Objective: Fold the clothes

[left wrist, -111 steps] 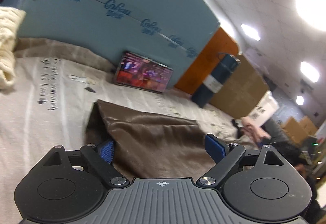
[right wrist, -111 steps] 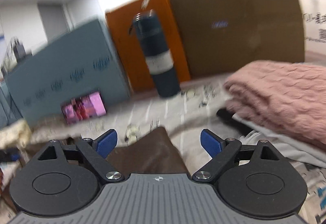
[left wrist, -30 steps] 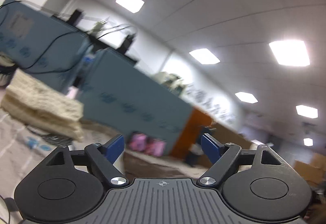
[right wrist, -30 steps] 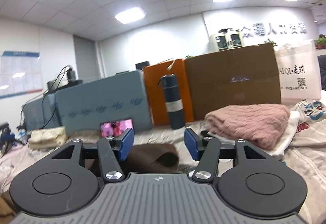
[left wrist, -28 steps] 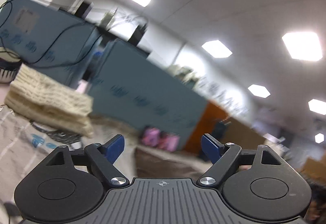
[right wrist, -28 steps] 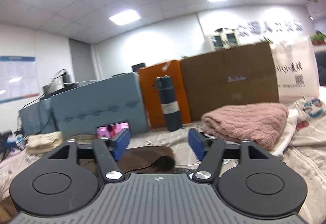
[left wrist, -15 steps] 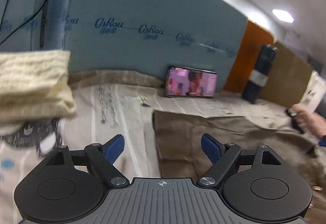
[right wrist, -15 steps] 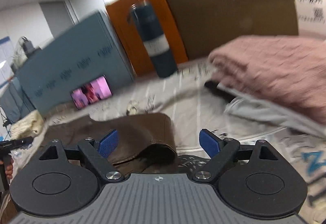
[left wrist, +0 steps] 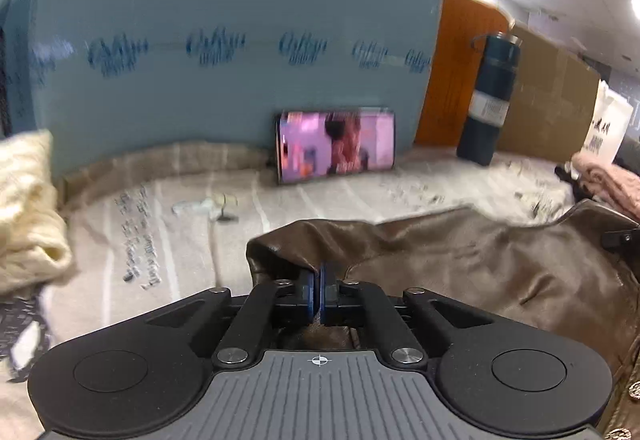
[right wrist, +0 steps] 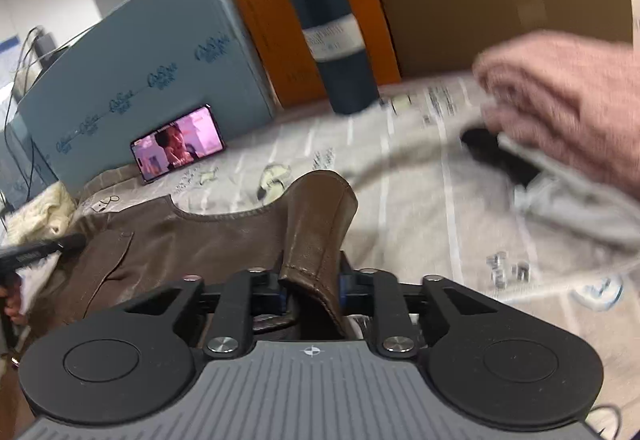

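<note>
Left tool (left wrist: 319, 294), right tool (right wrist: 311, 286) each pinch brown garment (left wrist: 500, 260) edge

Your surroundings, placed from the blue foam board (left wrist: 240, 20): a phone (left wrist: 335, 146) with a lit screen leans on its base; an orange panel (left wrist: 456, 68) stands to its right, then a dark flask (left wrist: 490, 96), then a cardboard box (left wrist: 548, 100).

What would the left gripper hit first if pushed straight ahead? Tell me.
The left gripper, shut on the brown jacket, would probably press into that bunched fold first; farther on stands the phone, though depth is unclear.
</note>
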`<action>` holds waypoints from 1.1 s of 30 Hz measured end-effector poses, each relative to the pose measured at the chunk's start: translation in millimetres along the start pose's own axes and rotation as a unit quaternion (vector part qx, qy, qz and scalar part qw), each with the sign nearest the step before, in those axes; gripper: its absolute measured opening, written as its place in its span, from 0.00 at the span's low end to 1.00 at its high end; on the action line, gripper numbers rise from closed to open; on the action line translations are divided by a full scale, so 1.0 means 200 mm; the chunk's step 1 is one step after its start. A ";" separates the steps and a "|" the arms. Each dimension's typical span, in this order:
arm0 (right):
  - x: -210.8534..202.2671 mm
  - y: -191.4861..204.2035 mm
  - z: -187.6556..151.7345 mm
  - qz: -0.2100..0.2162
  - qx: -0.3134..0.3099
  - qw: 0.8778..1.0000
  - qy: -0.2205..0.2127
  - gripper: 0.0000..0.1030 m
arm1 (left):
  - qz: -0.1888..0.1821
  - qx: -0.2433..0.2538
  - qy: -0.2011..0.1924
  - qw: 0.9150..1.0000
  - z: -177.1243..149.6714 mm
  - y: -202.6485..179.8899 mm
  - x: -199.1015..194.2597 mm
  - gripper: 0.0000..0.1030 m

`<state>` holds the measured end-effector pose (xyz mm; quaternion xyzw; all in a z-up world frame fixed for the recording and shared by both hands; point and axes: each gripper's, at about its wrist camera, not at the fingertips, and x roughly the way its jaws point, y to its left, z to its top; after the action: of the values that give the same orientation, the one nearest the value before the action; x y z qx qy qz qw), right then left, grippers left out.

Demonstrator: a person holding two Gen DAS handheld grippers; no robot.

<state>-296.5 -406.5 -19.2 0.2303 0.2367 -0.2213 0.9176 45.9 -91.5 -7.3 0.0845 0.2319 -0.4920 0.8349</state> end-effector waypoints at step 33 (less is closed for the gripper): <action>-0.03 0.45 0.08 0.148 -0.169 0.974 0.016 0.64 | -0.057 -0.082 -0.007 0.995 -0.20 0.11 -0.52 0.67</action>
<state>-249.1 -341.2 24.7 0.1076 0.2488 -0.0360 0.9619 11.0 15.5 3.7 -0.0013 0.2698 -0.5188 0.8112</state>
